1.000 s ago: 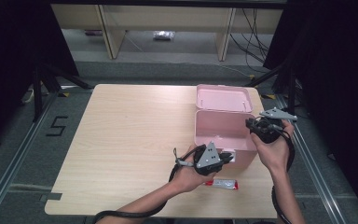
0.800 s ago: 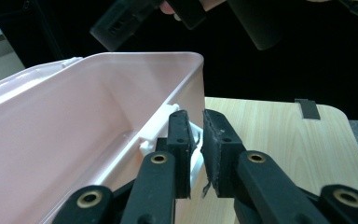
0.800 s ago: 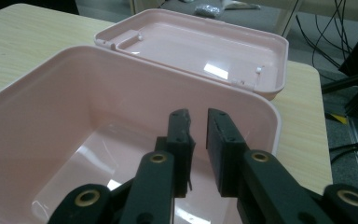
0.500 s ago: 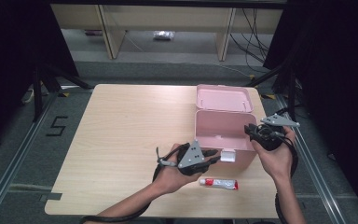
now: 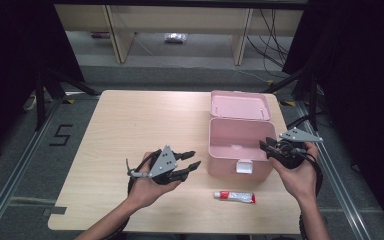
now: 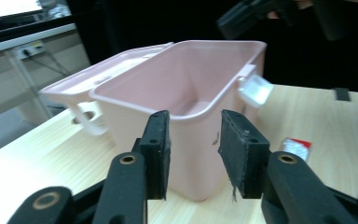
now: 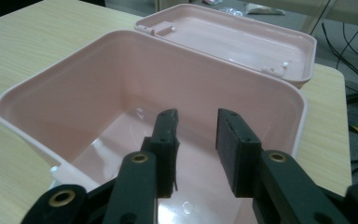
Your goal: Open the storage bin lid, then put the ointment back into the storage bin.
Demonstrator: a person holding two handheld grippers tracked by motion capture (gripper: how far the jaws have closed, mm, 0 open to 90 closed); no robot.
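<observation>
Right now both grippers are empty, their jaws having just been opening: the left gripper (image 5: 192, 159) hangs beside the open pink box (image 5: 240, 131), the right gripper (image 5: 269, 147) at its far rim. The toothpaste tube (image 5: 235, 196) lies on the table (image 5: 115, 130) just before the box. Its lid (image 5: 240, 105) seems loosely hinged, so a nudge might swing it shut or slide the light box.

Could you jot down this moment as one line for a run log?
box: open, empty | tube: on table before box | left claw: just opened, empty | right claw: just opened, empty, at box rim
</observation>
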